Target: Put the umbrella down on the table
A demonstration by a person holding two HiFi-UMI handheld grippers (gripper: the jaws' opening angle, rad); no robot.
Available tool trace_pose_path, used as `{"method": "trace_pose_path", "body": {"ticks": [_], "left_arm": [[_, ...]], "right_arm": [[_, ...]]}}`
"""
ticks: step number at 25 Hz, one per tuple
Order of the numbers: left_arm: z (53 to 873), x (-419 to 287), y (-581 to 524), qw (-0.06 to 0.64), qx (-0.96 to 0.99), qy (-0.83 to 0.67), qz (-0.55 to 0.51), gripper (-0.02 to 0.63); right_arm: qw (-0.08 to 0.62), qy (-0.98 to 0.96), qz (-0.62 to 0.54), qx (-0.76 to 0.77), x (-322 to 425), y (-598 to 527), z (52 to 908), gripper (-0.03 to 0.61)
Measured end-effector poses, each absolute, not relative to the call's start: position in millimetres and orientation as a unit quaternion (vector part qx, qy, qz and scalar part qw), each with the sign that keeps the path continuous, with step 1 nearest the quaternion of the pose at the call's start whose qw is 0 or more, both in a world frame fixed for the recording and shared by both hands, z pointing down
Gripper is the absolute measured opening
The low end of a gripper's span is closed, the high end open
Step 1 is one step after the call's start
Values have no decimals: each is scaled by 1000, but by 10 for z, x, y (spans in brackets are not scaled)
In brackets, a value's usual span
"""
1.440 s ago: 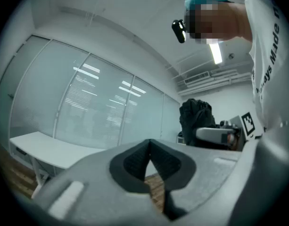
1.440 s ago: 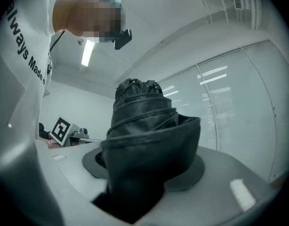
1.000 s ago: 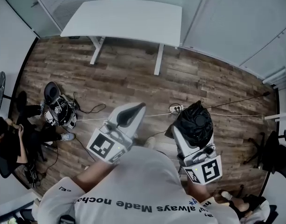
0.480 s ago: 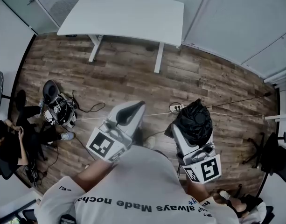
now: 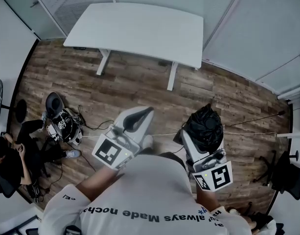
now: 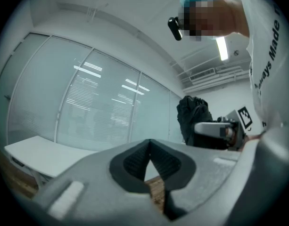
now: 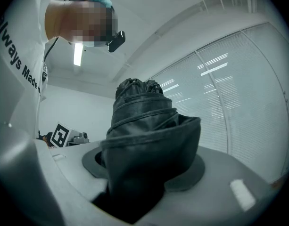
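My right gripper (image 5: 197, 140) is clamped on the folded black umbrella (image 5: 204, 125), which sticks out ahead of the jaws roughly along their line (maybe tipped up a bit, hard to say). The left gripper (image 5: 135, 120) has its jaws together, nothing in them. The white table (image 5: 140, 28) lies ahead across the wood floor (image 5: 140, 82), well apart and slightly left of the umbrella. I judge the next move is carrying it forward; both grippers are about equally far from the table.

Wood floor (image 5: 140, 82): seated person (image 5: 8, 155) at left edge, bag (image 5: 61, 124) beside; cable (image 5: 252, 132) across; chair (image 5: 287, 173) right edge.
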State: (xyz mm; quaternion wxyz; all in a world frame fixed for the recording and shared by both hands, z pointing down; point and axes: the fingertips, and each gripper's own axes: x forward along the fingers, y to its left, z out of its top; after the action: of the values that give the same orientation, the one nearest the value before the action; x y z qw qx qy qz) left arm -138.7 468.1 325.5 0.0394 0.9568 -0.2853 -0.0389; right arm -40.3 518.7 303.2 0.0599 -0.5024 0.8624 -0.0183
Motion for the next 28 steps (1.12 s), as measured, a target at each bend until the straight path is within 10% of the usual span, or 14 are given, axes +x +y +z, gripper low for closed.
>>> {"method": "trace_pose_path", "body": {"ticks": [28], "left_arm": [[3333,-171,1609,54,955,-291,-24,2]], "right_arm": [[66,868,-23,-491,804,2065,3098,261]]}}
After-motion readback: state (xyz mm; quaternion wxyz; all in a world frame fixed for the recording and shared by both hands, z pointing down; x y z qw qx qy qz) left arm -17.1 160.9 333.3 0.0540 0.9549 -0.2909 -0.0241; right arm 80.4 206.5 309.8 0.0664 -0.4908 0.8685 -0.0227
